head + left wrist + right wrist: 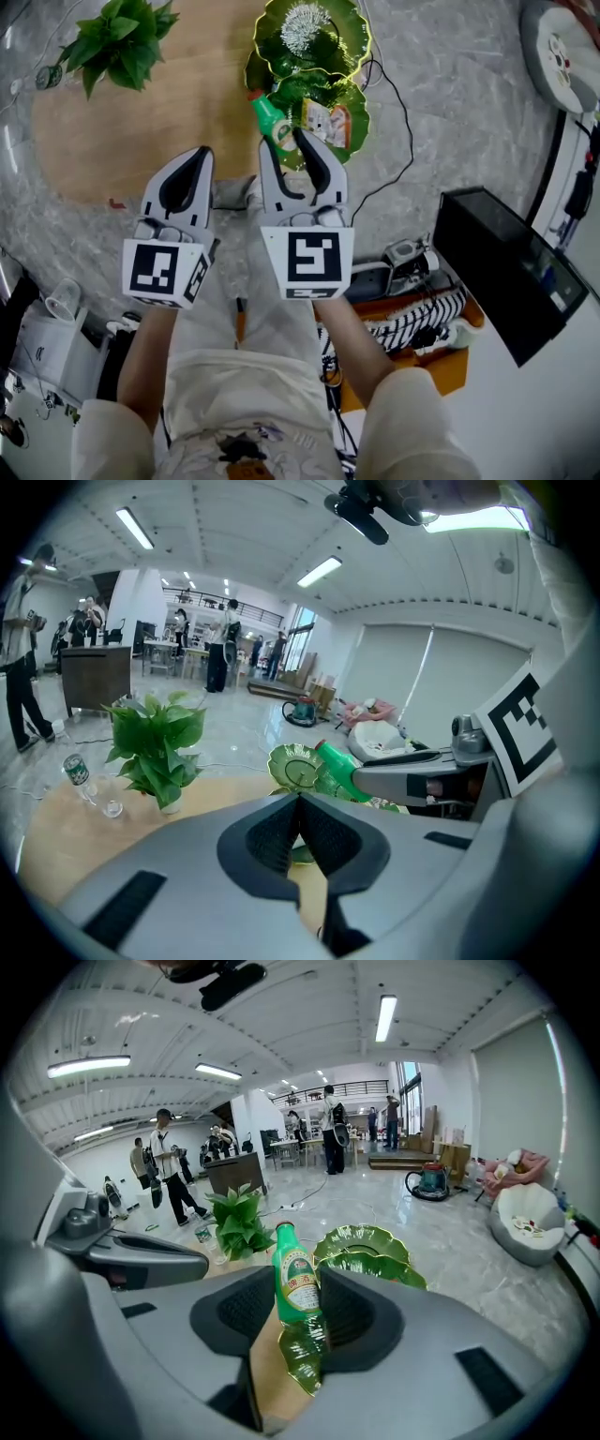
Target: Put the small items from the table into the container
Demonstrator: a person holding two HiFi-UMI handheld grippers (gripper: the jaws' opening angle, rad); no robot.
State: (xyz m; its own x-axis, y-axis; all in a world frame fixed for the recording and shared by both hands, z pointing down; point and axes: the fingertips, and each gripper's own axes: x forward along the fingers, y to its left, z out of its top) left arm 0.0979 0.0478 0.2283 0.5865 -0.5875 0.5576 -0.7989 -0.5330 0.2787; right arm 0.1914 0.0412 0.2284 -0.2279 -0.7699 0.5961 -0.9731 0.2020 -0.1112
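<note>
Bottle (pixel 297 1279) label — plain only from right tool (pixel 298 1299)

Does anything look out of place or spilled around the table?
The two overlapping green dishes sit at the wooden table rim and seem to hang past it. Nothing looks spilled or broken.

I see bare tabletop (pixel 169 103) between the plant (pixel 117 37) and the green dishes (pixel 342 52); cable (pixel 405 117) runs right of them.
</note>
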